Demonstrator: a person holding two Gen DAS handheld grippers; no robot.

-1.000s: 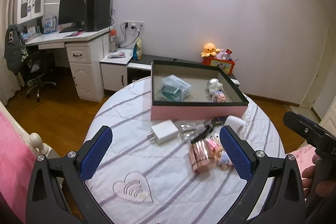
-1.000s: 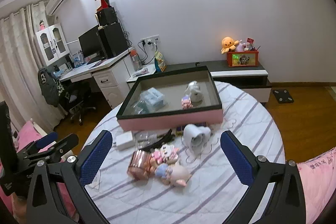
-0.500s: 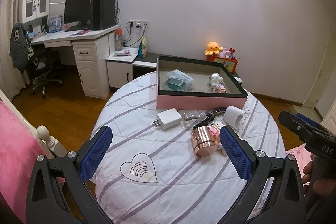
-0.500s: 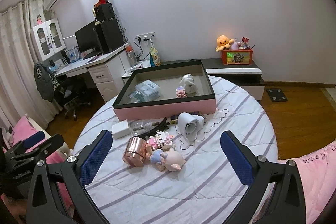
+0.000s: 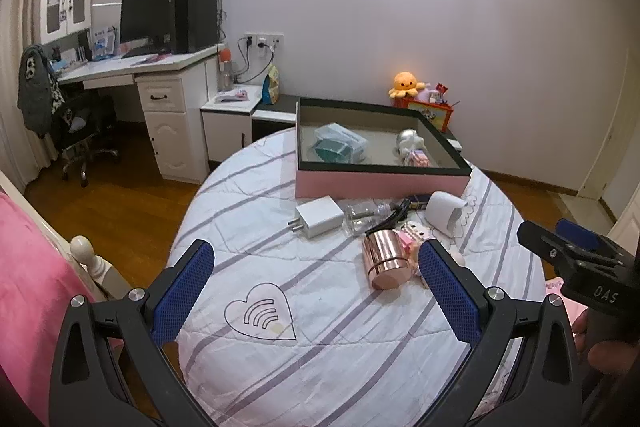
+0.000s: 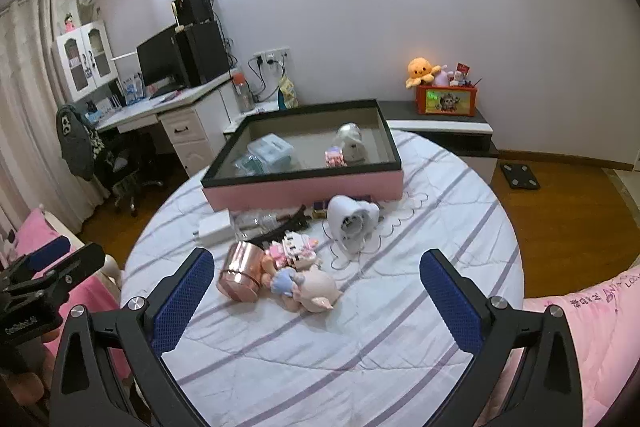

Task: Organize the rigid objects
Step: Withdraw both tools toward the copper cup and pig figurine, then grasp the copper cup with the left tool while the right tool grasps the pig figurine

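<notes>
A pink box with a dark rim (image 5: 380, 184) (image 6: 304, 189) stands at the far side of a round striped table (image 5: 320, 339) (image 6: 360, 339); inside it are a clear packet (image 5: 338, 143) and small figures (image 6: 349, 147). In front of it lie a white charger (image 5: 320, 215) (image 6: 214, 225), a rose-gold cylinder (image 5: 387, 259) (image 6: 242, 271), a white heart-shaped fan (image 6: 352, 223) (image 5: 444, 213), a clear bottle (image 5: 362, 215) and toy figures (image 6: 300, 273). My left gripper (image 5: 316, 293) and right gripper (image 6: 316, 297) both hang open and hold nothing, short of the pile.
A heart-shaped print (image 5: 260, 313) marks the cloth near the left gripper. A white desk (image 5: 160, 95) with a monitor and an office chair (image 5: 80, 131) stand at the left. A low cabinet (image 6: 440, 135) with an orange toy box runs behind. Pink bedding (image 6: 580, 327) borders the table.
Both grippers have drawn back and lifted from the table, so the box and pile look smaller and farther. No object has moved, and both grippers have stayed open.
</notes>
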